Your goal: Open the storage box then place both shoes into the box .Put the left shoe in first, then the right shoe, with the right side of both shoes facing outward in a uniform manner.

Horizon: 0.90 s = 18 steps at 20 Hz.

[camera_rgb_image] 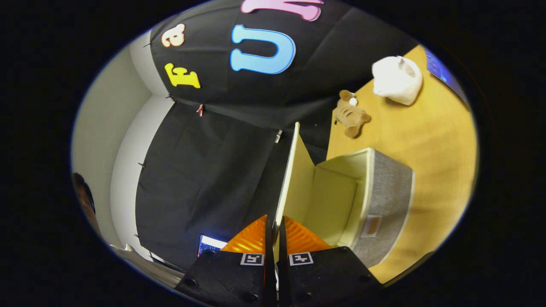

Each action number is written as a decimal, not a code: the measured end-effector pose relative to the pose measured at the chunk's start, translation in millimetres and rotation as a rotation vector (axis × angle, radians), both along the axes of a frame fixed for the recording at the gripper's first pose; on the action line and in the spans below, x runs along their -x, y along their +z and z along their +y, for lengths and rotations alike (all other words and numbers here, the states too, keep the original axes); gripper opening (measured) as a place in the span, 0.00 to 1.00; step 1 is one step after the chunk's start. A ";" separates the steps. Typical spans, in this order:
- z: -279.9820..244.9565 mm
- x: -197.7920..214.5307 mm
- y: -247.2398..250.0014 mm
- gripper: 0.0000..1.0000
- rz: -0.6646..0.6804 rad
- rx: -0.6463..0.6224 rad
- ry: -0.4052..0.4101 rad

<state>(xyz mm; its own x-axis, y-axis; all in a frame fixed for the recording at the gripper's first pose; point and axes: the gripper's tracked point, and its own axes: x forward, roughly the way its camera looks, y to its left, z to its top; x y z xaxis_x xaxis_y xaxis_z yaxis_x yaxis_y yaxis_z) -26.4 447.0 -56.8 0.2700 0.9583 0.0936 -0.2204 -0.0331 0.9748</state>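
Note:
The view is rolled sideways. A grey fabric storage box (386, 200) with a cream inside stands on the wooden table, and nothing lies in the part of its inside that I see. Its cream lid (294, 170) is lifted up on edge, away from the box's mouth. My gripper (275, 228) is shut on the lid's free edge, with one finger on each face of the thin panel. The box's far inner wall lies just beyond the fingers.
A small brown plush toy (350, 118) and a white cloth bag (397, 80) lie on the wooden table (435, 140) beyond the box. A lit screen (443, 72) sits at the table's far end. Black cloth wall hangs behind the lid. A person (85, 200) is off to the side.

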 end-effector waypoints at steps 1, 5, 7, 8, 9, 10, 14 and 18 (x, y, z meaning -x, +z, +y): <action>9.2 2.0 11.8 0.07 -0.024 -0.001 0.002; 55.7 4.7 49.5 0.07 -0.104 0.001 0.016; 81.3 8.9 60.9 0.07 -0.137 0.010 0.027; 94.0 10.0 65.6 0.07 -0.155 0.013 0.030; 106.4 10.5 69.7 0.07 -0.174 0.020 0.036; 117.5 11.5 71.6 0.07 -0.191 0.030 0.042; 156.4 21.1 73.9 0.09 -0.228 0.063 0.066; 181.8 25.8 72.8 0.17 -0.254 0.088 0.070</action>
